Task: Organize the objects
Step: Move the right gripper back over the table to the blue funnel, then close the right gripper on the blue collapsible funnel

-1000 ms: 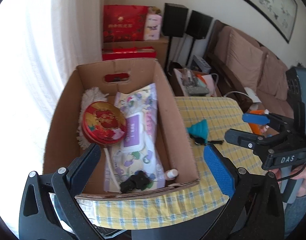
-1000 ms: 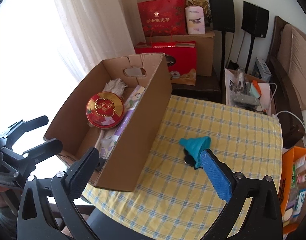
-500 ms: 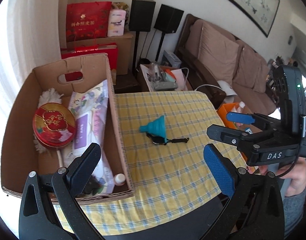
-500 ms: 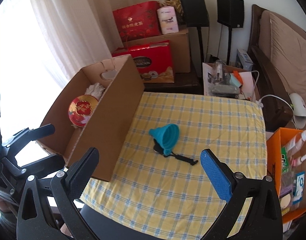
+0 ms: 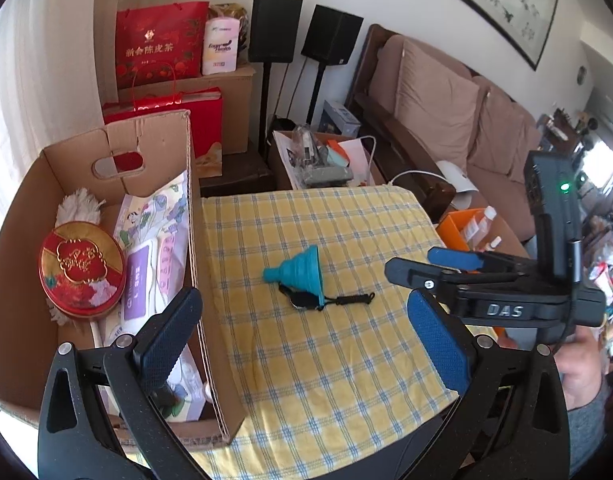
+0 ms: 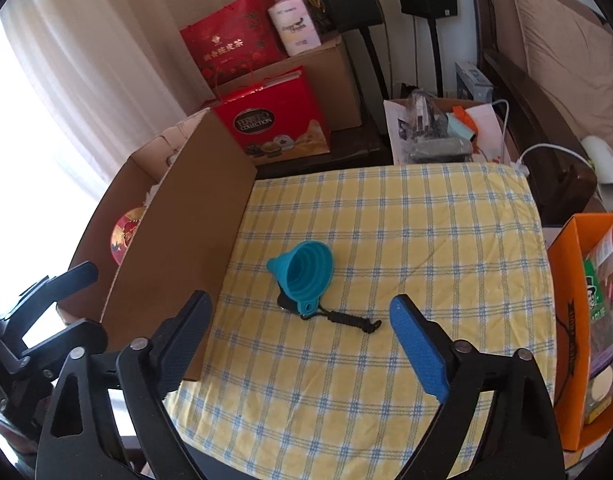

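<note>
Right wrist view: right gripper (image 6: 302, 344), jaws spread and just narrowing on nothing, is lining up on the funnel (image 6: 306, 276), likely bound for the box (image 6: 178, 240).

one cardboard box (image 5: 106, 152) on the surface, holding one red round tin (image 5: 82, 268), one pack of wipes (image 5: 154, 248) and one white duster (image 5: 78, 204). one teal funnel (image 6: 304, 270) and one black lanyard (image 6: 352, 320) on the checked cloth (image 6: 406, 240). two black speakers (image 5: 274, 28) behind. one orange box (image 6: 570, 320).
</note>
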